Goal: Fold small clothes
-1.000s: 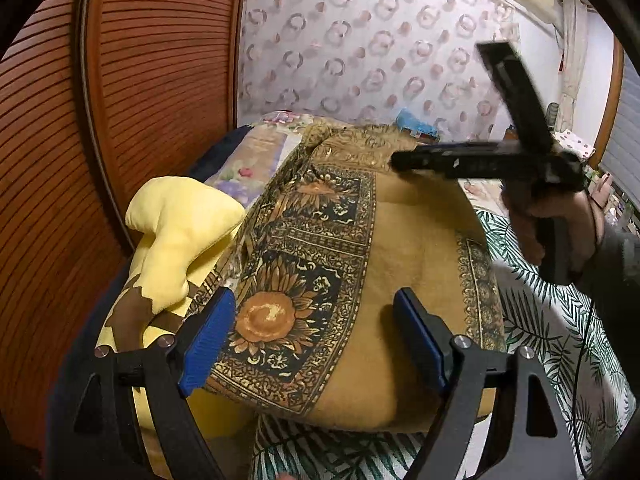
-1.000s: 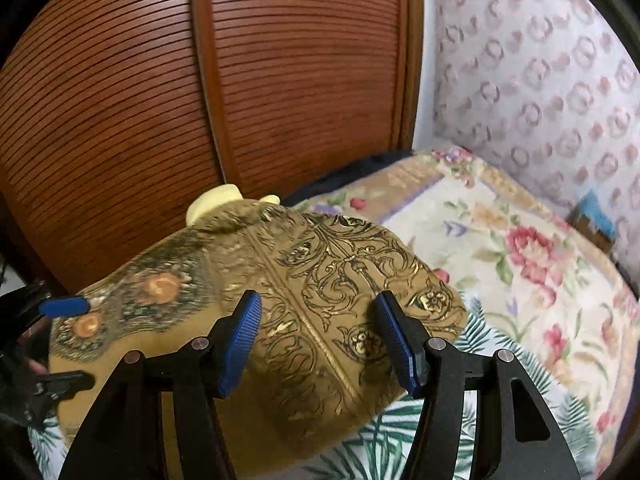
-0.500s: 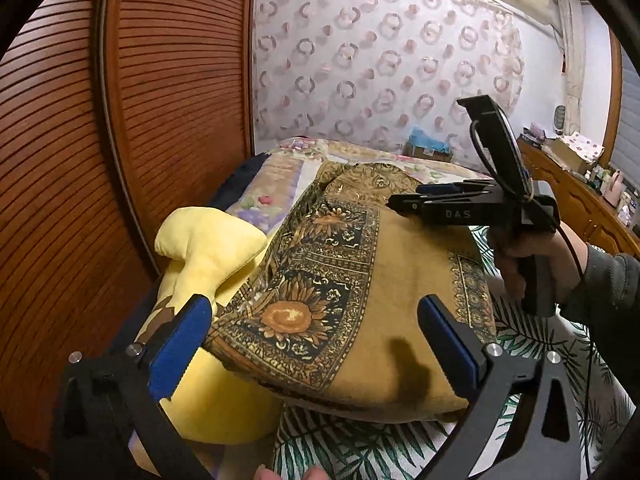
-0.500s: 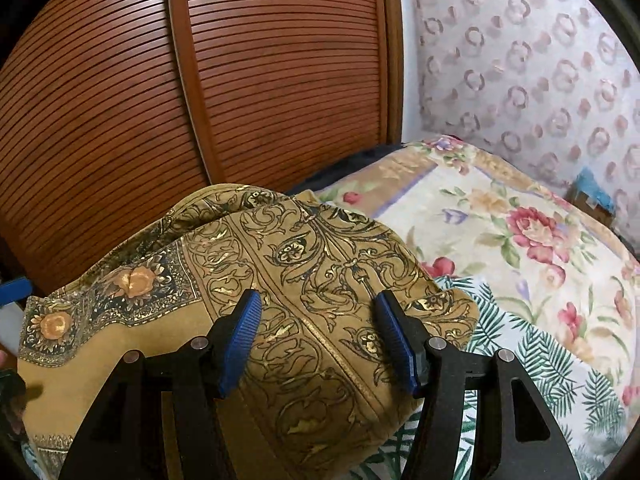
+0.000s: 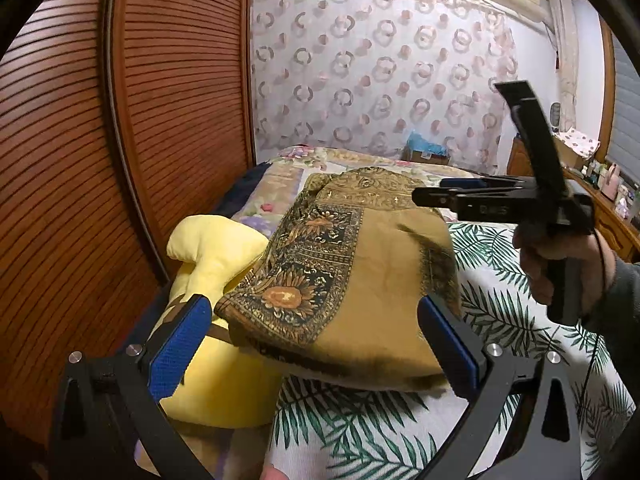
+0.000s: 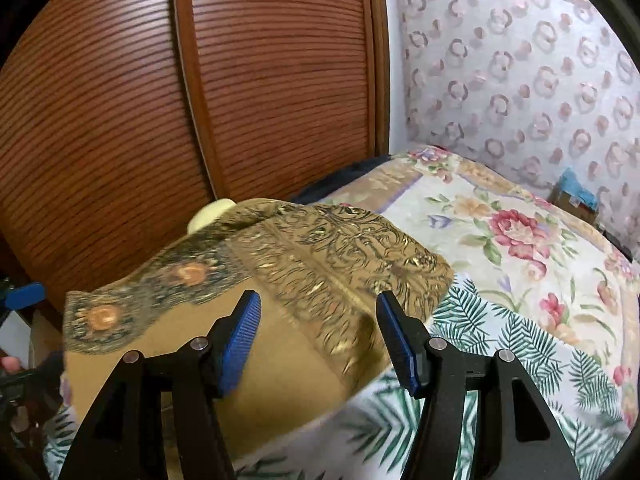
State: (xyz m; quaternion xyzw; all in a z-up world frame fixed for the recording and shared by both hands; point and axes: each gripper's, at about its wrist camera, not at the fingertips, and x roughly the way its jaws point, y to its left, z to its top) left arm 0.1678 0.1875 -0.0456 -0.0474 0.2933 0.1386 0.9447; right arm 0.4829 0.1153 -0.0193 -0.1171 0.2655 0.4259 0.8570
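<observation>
Both claws stand spread, jaws just widening: left claw (image 5: pixel 316 344) and right claw (image 6: pixel 318 332) over the folded cloth (image 5: pixel 376 280) on the bed (image 6: pixel 520 320), gripping nothing.

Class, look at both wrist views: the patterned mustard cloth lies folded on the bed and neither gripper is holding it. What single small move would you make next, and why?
Probably draw both grippers back from the mustard cloth. The left gripper has just opened wide, the right gripper is open too, and the cloth looks folded, partly on the yellow pillow.
</observation>
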